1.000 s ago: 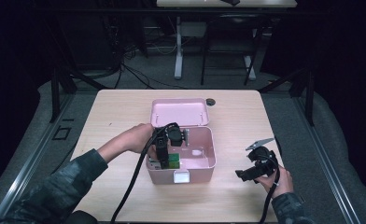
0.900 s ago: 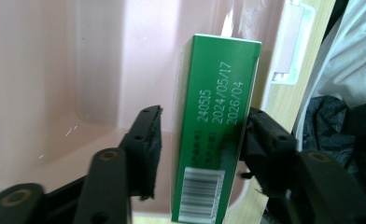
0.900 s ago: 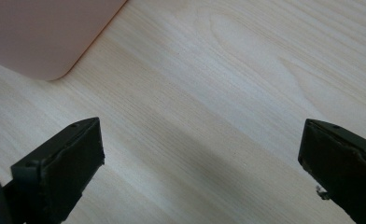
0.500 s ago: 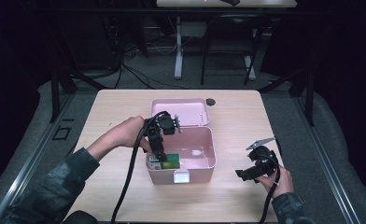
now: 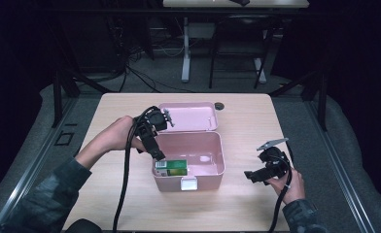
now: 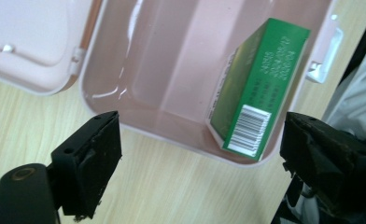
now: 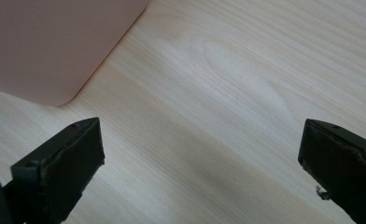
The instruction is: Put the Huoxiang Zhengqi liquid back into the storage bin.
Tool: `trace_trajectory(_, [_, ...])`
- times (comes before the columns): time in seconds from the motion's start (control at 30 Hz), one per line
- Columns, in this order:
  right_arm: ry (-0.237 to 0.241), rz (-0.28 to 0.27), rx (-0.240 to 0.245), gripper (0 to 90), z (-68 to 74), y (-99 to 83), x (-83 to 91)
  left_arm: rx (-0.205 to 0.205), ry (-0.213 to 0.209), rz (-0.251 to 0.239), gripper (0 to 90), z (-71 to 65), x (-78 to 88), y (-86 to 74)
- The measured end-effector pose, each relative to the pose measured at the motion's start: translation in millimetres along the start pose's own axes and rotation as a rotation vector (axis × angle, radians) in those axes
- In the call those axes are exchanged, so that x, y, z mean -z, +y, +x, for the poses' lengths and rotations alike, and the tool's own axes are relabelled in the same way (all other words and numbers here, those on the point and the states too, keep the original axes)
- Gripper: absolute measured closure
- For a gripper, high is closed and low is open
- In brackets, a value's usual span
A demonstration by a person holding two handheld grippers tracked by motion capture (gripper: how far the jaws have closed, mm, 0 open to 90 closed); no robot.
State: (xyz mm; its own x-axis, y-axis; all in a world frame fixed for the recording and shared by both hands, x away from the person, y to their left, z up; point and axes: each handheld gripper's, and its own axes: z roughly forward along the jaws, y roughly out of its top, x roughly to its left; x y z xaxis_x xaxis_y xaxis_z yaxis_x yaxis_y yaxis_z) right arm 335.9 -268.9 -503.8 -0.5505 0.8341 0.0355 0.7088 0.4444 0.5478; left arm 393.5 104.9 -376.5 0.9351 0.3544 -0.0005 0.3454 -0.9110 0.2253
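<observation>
Your left gripper point(image 5: 155, 151) has just been opening, jaws spread and empty above the green carton point(image 5: 171, 168), which lies in the pink box point(image 5: 216, 167), near-left. Drift down and you'll knock it. Your right gripper point(image 5: 256, 175) rests spread.

Dark room, grey floor point(image 5: 334, 121), white desk point(image 5: 188, 29) behind wooden table point(image 5: 247, 111)

My high view: dim, dark surround, lit table point(image 5: 256, 116) from above, soft grain; my gripper views: bright, glare streaks on pink box point(image 6: 172, 70) wall, near black pads point(image 7: 64, 168) blurred, soft shadow bands across wood.
</observation>
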Motion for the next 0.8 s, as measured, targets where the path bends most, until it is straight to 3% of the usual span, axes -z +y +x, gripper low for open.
trace_trajectory(0.4, [0.023, -0.008, -0.003, 0.0, -4.0, 13.8, -1.2, 0.131, 0.061, -0.09, 0.0, 14.8, -3.5, -27.9])
trace_trajectory(0.77, [0.046, -0.014, -0.011, 0.0, -7.5, 30.1, -6.3, 0.269, 0.092, -0.155, 0.0, 28.1, -21.6, -47.3])
trace_trajectory(0.8, [0.052, -0.014, -0.016, 0.0, -7.0, 31.3, -7.2, 0.295, 0.093, -0.186, 0.0, 29.0, -22.9, -49.5])
